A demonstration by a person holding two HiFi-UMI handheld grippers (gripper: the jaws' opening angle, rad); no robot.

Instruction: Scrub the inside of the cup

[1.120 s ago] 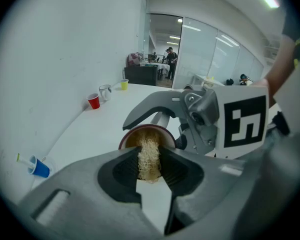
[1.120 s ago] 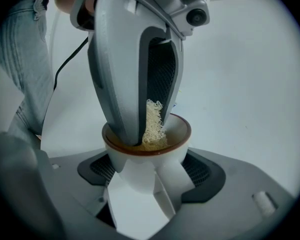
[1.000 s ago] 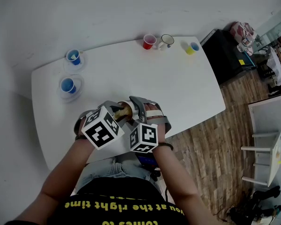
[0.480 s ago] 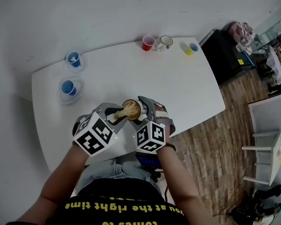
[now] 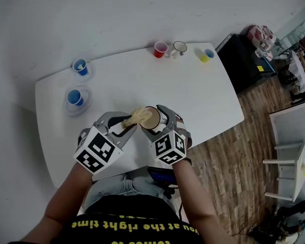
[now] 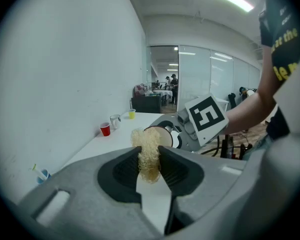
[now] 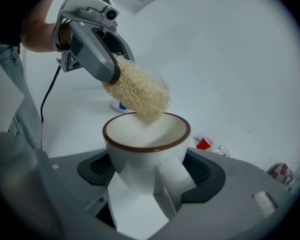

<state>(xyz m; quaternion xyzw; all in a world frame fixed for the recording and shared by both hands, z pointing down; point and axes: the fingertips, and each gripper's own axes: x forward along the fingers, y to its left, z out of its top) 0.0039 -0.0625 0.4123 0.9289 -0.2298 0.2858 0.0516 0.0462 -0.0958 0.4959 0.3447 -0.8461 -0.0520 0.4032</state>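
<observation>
Cup w/ scrubber, red cup, mug far

We hold both grippers close together in front of our body. Our left forearm and right forearm are bare and angle inward toward each other. Our left gripper tilts downward and points to the right, its jaws pressed on a straw-coloured scrubber. Our right gripper also tilts downward and points away from us, its jaws clamped on the lower body of the cup. The two gripper tips sit just beside each other.
</observation>
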